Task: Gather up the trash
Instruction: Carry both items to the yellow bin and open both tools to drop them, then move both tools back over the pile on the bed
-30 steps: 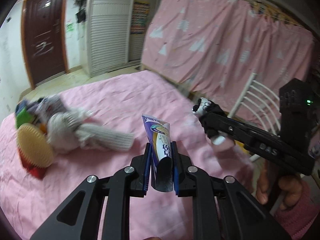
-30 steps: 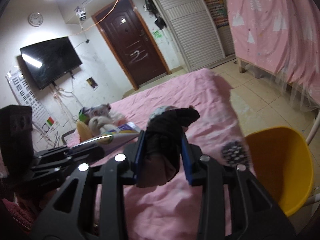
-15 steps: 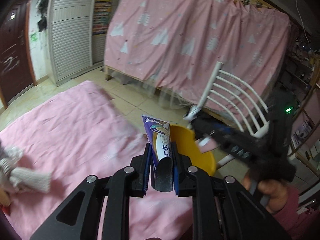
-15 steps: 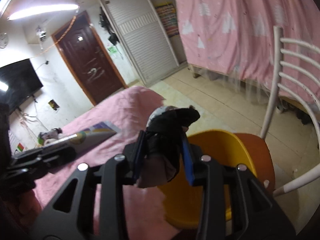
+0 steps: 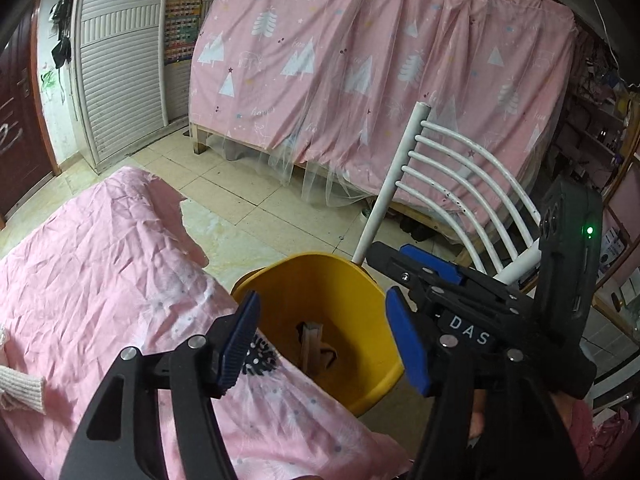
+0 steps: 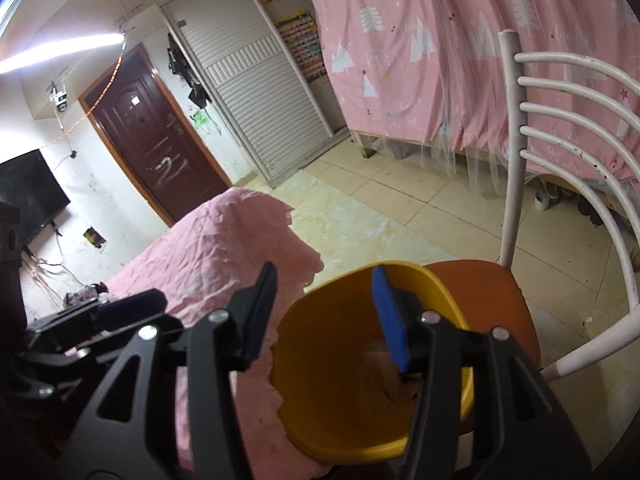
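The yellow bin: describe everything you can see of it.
The yellow bin is a smooth, round, plastic-looking tub with an open top and a plain rim. It stands on the orange seat of a white chair, tight against the edge of the pink bedspread, which overlaps its near rim. Inside lie a tube-like piece and a dark scrap. The left gripper and right gripper hang open above its mouth, neither touching it.

The left tool (image 5: pixel 326 338), jaws just opened and empty, hangs over the yellow bin (image 5: pixel 360 276) holding trash (image 5: pixel 314 346).
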Motion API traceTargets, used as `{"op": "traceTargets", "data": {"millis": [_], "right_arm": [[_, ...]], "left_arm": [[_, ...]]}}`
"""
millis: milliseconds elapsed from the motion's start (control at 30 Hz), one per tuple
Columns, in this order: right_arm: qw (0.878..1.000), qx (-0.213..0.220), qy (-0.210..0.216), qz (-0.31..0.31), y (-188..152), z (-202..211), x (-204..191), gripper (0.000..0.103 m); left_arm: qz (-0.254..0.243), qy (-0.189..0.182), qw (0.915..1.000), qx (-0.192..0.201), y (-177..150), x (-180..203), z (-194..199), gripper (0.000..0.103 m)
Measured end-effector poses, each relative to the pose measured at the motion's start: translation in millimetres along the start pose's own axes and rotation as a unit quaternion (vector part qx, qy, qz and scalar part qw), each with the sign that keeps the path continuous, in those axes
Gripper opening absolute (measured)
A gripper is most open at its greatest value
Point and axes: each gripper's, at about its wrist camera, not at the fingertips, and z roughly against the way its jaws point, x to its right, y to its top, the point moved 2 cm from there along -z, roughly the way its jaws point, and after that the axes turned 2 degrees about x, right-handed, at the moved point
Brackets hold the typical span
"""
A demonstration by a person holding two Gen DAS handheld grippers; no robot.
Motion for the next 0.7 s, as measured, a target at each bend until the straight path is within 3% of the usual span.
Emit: {"op": "traceTargets", "data": {"millis": [300, 700], "right_arm": [[0.999, -0.014, 0.023, 0.034, -2, -10, -44, 0.058], [0.989, -0.031, 0.080, 0.116, -7, -31, -149, 0.064]], "left_arm": [[0.039, 0.031, 0.9978, 0.043, -6, -45, 51, 0.067], [0.097, 0.151, 0.9782, 0.104, -21, -130, 131, 0.075]]}}
